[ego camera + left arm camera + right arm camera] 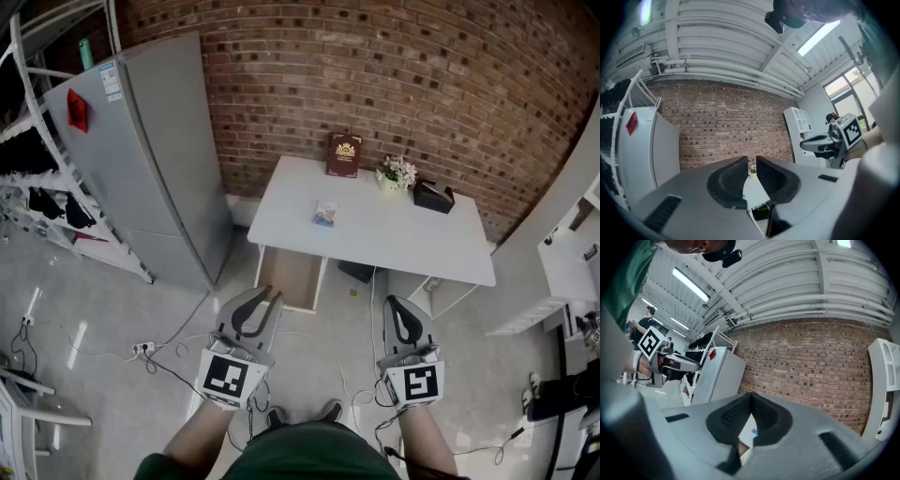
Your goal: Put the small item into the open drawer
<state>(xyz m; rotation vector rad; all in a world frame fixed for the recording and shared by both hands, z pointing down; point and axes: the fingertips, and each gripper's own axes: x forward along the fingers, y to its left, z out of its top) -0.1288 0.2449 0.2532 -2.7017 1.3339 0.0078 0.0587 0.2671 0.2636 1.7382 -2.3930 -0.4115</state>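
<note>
A small blue-and-white item (324,214) lies flat near the middle of the white table (394,234). Below the table's left front edge a wooden drawer (291,275) stands pulled open, and I see nothing in it. Both grippers hang over the floor in front of the table, well short of the item. My left gripper (270,298) points at the drawer; its jaws stand a narrow gap apart with nothing between them (751,161). My right gripper (399,302) is shut and empty, its tips touching (751,397).
At the table's back stand a dark red book (344,155), a small flower pot (396,174) and a black box (433,196). A grey fridge (141,159) and a rack (42,178) are at the left, white shelving (562,272) at the right. Cables (169,352) trail over the floor.
</note>
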